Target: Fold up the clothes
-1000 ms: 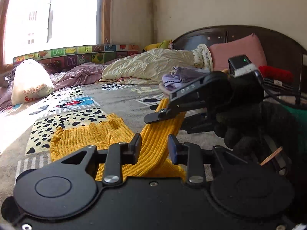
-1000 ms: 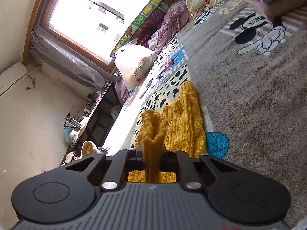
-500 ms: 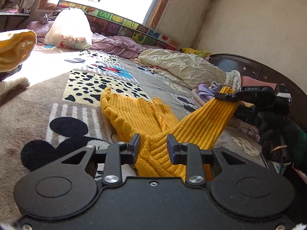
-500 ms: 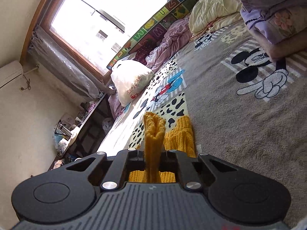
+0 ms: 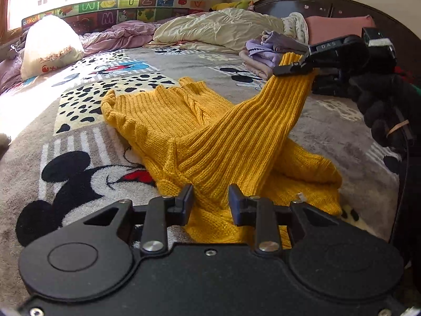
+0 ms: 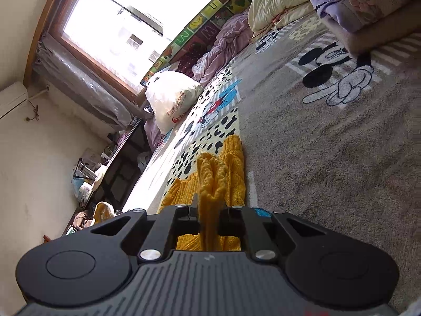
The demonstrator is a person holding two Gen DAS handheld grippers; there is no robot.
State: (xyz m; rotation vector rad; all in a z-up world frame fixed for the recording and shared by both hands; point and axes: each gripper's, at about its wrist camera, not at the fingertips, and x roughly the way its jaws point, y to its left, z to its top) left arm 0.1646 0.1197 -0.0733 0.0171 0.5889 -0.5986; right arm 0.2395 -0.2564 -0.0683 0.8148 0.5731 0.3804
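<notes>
Yellow ribbed sweater lies spread on the grey cartoon-mouse blanket in your left wrist view, its body filling the middle of the frame. Your left gripper sits at 6 o'clock with its jaws apart, a fold of the knit lying between the fingers; neither pad presses the fabric. One sleeve rises from there toward 2 o'clock, where your right gripper pinches the cuff, carried by your black-gloved hand. Just behind that cuff, at 1 o'clock, sits a pile of folded lilac clothes. A cream quilt lies at 12 o'clock and a white plastic bag at 10 o'clock.

In your right wrist view, the right gripper at 6 o'clock is clamped on the bunched yellow cuff, which stands up between the fingers. The rest of the sweater lies on the blanket just beyond the fingertips. The lilac pile is at 1 o'clock, the white bag at 11 o'clock under the window.
</notes>
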